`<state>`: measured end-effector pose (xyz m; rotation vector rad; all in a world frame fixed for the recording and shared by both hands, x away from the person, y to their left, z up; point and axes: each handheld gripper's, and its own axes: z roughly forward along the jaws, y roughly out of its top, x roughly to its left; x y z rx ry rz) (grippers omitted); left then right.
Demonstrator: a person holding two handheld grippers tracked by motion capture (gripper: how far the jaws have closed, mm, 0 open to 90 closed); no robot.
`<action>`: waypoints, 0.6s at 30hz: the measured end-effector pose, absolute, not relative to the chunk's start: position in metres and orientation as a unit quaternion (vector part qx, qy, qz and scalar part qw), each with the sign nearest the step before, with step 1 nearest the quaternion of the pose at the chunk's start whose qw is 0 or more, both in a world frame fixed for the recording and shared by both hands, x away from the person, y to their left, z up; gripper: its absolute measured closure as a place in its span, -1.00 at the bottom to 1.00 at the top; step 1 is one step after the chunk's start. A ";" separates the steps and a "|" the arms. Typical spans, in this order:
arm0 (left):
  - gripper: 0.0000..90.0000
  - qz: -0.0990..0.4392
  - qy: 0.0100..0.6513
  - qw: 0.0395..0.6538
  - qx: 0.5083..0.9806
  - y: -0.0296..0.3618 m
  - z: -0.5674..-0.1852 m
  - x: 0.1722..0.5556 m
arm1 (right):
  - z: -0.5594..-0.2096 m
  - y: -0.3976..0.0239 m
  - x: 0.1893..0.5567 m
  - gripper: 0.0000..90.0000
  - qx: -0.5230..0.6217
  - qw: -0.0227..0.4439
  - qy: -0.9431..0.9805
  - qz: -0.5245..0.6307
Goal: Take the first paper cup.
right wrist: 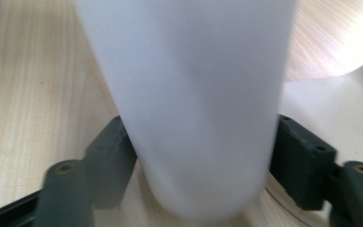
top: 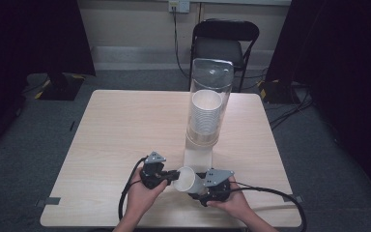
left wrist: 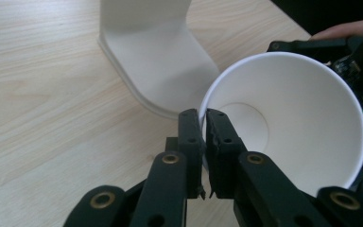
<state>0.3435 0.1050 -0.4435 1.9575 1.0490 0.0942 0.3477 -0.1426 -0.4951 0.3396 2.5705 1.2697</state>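
**Between your two grippers: one paper cup, pinched at the rim and flanked at the base**

At the near edge of the table, your left gripper [left wrist: 203,124] has its jaws pressed together on the rim of the white paper cup [left wrist: 293,123], one jaw inside the mouth and one outside, with the thin wall caught between them. Your left gripper view looks straight into the cup's open mouth, down to its round bottom. Your right gripper [right wrist: 203,156] has its jaws spread to either side of the cup's lower body; the cup sits between them, but the blurred close view does not let you tell whether the pads press on it. In the high view the cup [top: 189,180] lies tilted on its side between your two hands, mouth toward your left gripper [top: 170,175] and base toward your right gripper [top: 200,187].

Just beyond the cup stands the cup dispenser [top: 208,99], a clear upright tube holding a stack of white cups, on a pale foot [left wrist: 160,71] that reaches toward you. It stands on the light wooden table [top: 125,125]. Behind the table a black chair [top: 224,43] stands against the wall.
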 end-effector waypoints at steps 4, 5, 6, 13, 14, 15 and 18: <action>0.91 0.049 0.439 0.439 0.782 0.117 -0.439 0.345 | -0.491 -0.146 0.349 -0.46 0.127 0.140 0.878 0.440; 0.91 0.050 0.445 0.436 0.781 0.121 -0.437 0.346 | -0.489 -0.147 0.350 -0.49 0.130 0.144 0.876 0.441; 0.91 0.053 0.453 0.431 0.779 0.126 -0.435 0.347 | -0.487 -0.149 0.351 -0.50 0.134 0.145 0.874 0.444; 0.91 0.091 0.499 0.404 0.762 0.158 -0.426 0.354 | -0.483 -0.156 0.357 -0.51 0.150 0.147 0.875 0.437; 0.91 0.097 0.505 0.400 0.759 0.161 -0.425 0.354 | -0.484 -0.156 0.358 -0.51 0.153 0.146 0.874 0.437; 0.89 0.101 0.508 0.399 0.756 0.164 -0.424 0.355 | -0.485 -0.155 0.359 -0.50 0.154 0.146 0.874 0.437; 0.76 0.106 0.522 0.414 0.738 0.172 -0.423 0.356 | -0.485 -0.155 0.359 -0.50 0.158 0.148 0.873 0.436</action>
